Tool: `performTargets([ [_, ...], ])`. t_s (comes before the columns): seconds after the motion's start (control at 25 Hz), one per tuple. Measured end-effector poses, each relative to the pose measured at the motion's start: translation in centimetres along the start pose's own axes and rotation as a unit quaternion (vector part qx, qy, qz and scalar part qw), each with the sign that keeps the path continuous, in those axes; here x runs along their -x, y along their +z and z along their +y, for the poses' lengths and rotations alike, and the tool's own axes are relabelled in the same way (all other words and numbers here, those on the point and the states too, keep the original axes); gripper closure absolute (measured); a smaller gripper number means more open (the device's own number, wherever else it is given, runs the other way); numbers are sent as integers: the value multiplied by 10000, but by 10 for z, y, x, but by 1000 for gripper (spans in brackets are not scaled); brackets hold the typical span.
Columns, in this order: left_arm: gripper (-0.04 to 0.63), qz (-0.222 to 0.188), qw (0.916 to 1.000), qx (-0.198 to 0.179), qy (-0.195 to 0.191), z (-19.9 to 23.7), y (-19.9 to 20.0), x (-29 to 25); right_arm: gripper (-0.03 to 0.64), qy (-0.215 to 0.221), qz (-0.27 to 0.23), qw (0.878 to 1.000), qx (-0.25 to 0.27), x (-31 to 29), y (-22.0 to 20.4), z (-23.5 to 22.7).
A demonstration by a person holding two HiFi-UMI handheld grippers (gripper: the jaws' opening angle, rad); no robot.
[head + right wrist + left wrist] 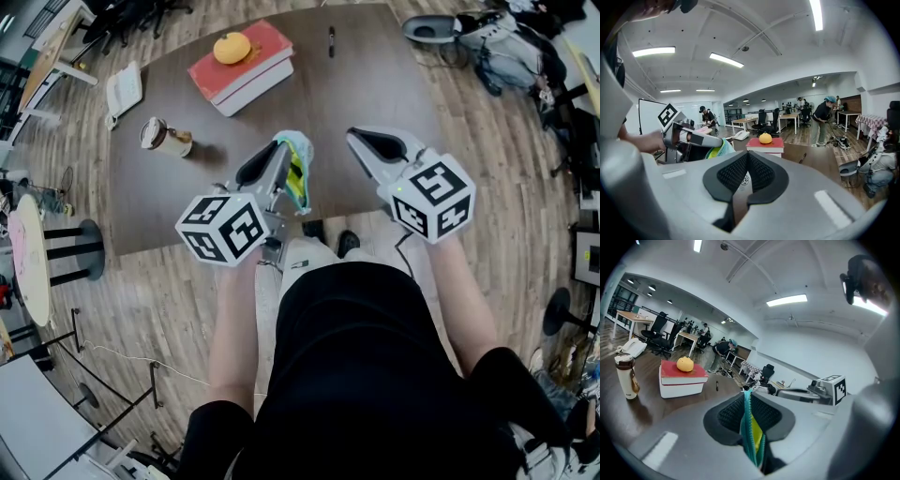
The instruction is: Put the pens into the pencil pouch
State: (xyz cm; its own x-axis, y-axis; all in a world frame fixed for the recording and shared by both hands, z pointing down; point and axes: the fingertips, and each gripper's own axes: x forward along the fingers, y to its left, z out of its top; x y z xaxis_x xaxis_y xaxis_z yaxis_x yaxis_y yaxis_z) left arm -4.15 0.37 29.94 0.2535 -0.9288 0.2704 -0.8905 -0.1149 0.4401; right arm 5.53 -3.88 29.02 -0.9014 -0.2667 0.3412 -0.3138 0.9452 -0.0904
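Note:
My left gripper (286,152) is shut on a teal and yellow pencil pouch (296,174), held above the near edge of the dark table (375,84). In the left gripper view the pouch's zipper edge (752,437) stands pinched between the pads of the left gripper (748,397). My right gripper (361,139) hovers just right of the pouch, shut, with nothing between its jaws. In the right gripper view the right gripper (747,157) has the pouch (717,149) to its left. A black pen (331,40) lies at the table's far edge; it shows as the pen (716,385) and the pen (802,158) in the gripper views.
A stack of red and white books (253,75) with an orange (232,47) on top sits at the far left of the table. A tumbler (165,137) stands near the left edge, and a white desk phone (124,91) lies beyond it. Chairs and bags surround the table.

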Motion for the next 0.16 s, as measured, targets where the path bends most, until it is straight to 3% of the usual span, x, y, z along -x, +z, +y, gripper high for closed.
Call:
performTargets([
  [0.16, 554, 16, 10000, 10, 1, 2, 1, -4, 609, 25, -6, 10000, -26, -2, 0, -3],
])
